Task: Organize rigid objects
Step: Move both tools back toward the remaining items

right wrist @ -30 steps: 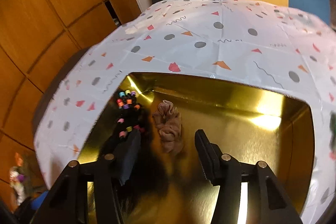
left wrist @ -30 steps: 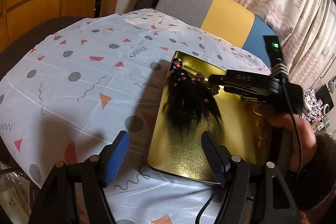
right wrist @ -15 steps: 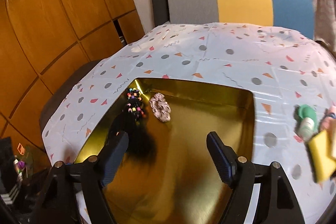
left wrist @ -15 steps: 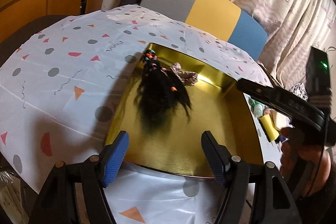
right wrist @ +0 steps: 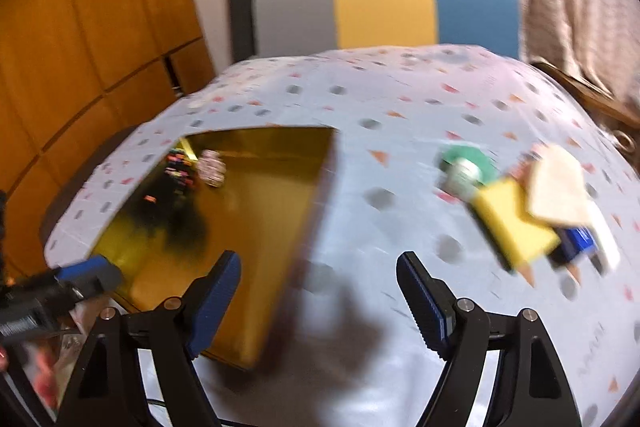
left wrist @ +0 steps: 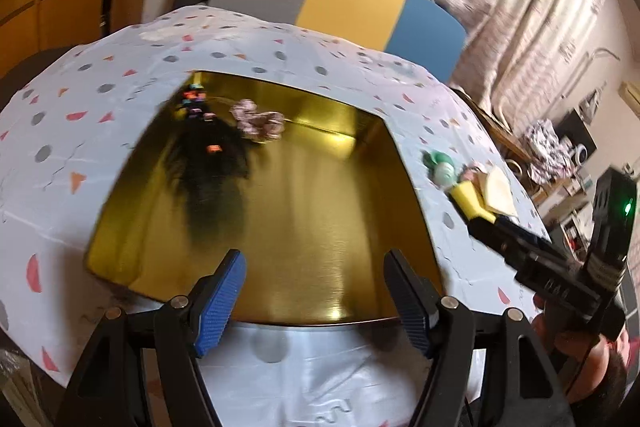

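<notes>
Looking down at: a gold tray [left wrist: 280, 227] on a patterned counter [right wrist: 400, 99]
Left tool [left wrist: 316, 291]: spread wide, empty, at the tray's near edge
Right tool [right wrist: 320, 291]: spread wide, empty, above the cloth
In tray: one black beaded hairpiece [left wrist: 208, 163], one scrunchie [left wrist: 260, 121]; both soft
Right of tray: a cluster with one green item [right wrist: 466, 167], one yellow block [right wrist: 512, 223], one pale flat piece [right wrist: 556, 187]; others blurred
Handling, judged: block likely light, stiff; pinch its long sides

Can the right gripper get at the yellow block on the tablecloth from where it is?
Probably yes: the right gripper is open, and nothing lies between it and the yellow block.
</notes>
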Motion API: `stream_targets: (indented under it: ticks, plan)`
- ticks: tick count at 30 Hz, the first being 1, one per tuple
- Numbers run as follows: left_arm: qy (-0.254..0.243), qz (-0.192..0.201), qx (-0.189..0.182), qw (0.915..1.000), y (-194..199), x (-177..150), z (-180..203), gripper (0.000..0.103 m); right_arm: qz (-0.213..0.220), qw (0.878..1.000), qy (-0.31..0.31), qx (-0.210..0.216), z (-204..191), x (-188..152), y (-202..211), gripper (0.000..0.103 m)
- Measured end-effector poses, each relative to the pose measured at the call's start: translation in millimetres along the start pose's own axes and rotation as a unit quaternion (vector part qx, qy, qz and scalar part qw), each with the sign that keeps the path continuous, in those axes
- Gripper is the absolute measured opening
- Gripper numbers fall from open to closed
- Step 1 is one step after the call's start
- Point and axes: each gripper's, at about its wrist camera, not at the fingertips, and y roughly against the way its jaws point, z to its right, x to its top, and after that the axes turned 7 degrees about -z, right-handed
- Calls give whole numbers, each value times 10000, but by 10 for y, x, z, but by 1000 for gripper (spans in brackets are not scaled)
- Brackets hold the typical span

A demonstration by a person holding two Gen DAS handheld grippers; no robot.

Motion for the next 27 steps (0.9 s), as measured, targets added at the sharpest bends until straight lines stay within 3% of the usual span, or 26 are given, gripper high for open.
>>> stream_targets:
  ticks: [8, 15, 21, 27]
  plan:
    - [-678, -294, -237, 9970, -209, 19, 667, 72, -213, 9926, -1110, -441, 968, -471, 87, 81]
    - [-1213, -602, -506, 9895, -430, 69, 1326, 73, 15, 9760, -2018, -815, 1722, -780, 295, 81]
    - [-1479, -649, -609, 9850, -653, 229, 1830, 73, 164, 9665, -2350, -1018, 2069, -926, 367, 82]
    - [-2005, -898, -527, 9741, -1109, 423, 2378, 74, 329, 9614, -2530, -1031, 2198, -1043, 436, 82]
